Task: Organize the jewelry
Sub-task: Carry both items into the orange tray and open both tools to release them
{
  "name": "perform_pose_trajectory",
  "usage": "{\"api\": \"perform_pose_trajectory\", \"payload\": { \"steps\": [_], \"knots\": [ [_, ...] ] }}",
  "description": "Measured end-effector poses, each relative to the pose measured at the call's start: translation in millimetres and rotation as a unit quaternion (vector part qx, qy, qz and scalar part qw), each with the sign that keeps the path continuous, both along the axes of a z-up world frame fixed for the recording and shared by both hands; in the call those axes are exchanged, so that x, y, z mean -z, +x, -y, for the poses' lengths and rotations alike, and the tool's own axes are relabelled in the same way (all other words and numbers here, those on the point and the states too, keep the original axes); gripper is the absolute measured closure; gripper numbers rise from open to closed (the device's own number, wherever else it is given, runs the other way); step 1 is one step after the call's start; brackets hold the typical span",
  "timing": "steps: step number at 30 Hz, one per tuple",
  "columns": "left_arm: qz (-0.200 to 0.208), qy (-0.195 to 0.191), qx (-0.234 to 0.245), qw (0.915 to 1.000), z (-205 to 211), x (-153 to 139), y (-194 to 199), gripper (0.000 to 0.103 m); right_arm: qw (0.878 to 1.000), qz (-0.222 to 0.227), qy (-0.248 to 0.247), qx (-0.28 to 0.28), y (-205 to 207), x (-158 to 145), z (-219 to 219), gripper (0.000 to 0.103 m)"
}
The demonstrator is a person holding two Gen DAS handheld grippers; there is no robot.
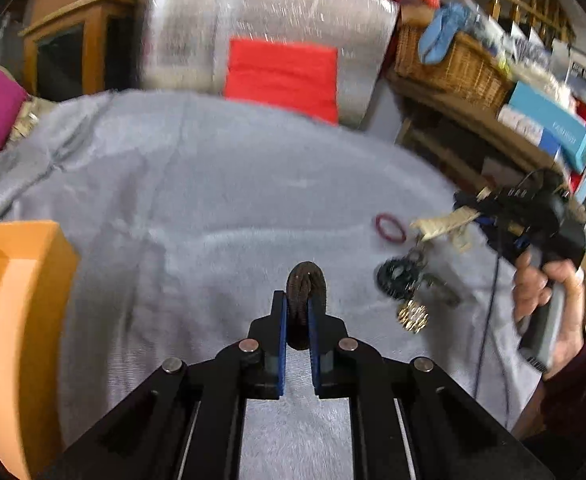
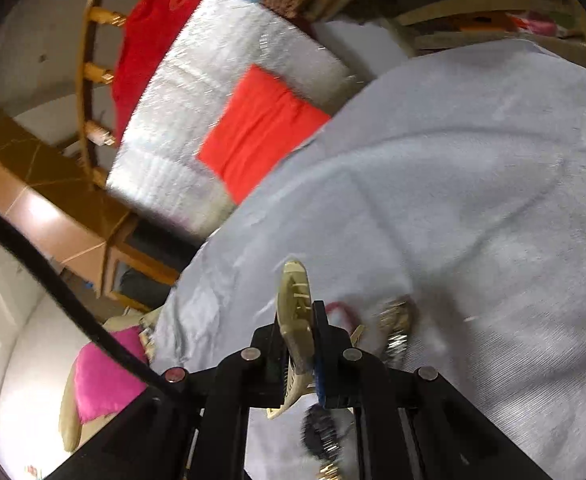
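My left gripper is pinching a brown braided band. My right gripper is clamping a cream hair clip above the grey cloth.

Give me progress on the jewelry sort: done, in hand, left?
Done: cannot tell; orange box interior hidden. In hand: left gripper shut on brown braided band; right gripper shut on cream hair clip. Left: red ring, black piece, gold piece on the grey cloth.
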State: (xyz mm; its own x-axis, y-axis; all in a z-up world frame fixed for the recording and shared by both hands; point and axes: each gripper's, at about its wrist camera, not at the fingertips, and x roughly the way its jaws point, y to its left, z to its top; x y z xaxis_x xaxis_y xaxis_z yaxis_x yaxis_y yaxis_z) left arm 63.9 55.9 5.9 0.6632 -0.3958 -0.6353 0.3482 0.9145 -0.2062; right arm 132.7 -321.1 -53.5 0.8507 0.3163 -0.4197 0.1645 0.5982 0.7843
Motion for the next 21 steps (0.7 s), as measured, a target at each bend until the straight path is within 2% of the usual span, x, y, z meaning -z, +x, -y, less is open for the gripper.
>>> {"api": "perform_pose_trajectory", "payload": {
  "steps": [5,9,12,15,19,21],
  "knots": [
    [0.052,-0.021,-0.072,0.9958,-47,-34,-25,0.093,0.996,0.039,-0.012,-0.074,-4,-25,-55,0.092],
    [0.067,-0.014,-0.166,0.9838,-103,-45,-36,0.093,0.988,0.057,-0.02,-0.145,-3,-45,-119,0.092],
    [0.05,-0.016,-0.229,0.9721,-152,-37,-37,0.093,0.978,0.064,-0.027,-0.194,2,-61,-170,0.092],
    [0.009,-0.014,-0.291,0.9567,-201,-20,-38,0.093,0.97,0.071,-0.02,-0.232,8,-78,-226,0.092],
    [-0.046,-0.013,-0.344,0.9376,-241,6,-36,0.093,0.963,0.057,-0.018,-0.262,23,-93,-302,0.092],
    [-0.081,-0.032,-0.363,0.9278,-257,21,-32,0.093,0.961,0.042,-0.022,-0.274,34,-95,-345,0.092]
  ]
}}
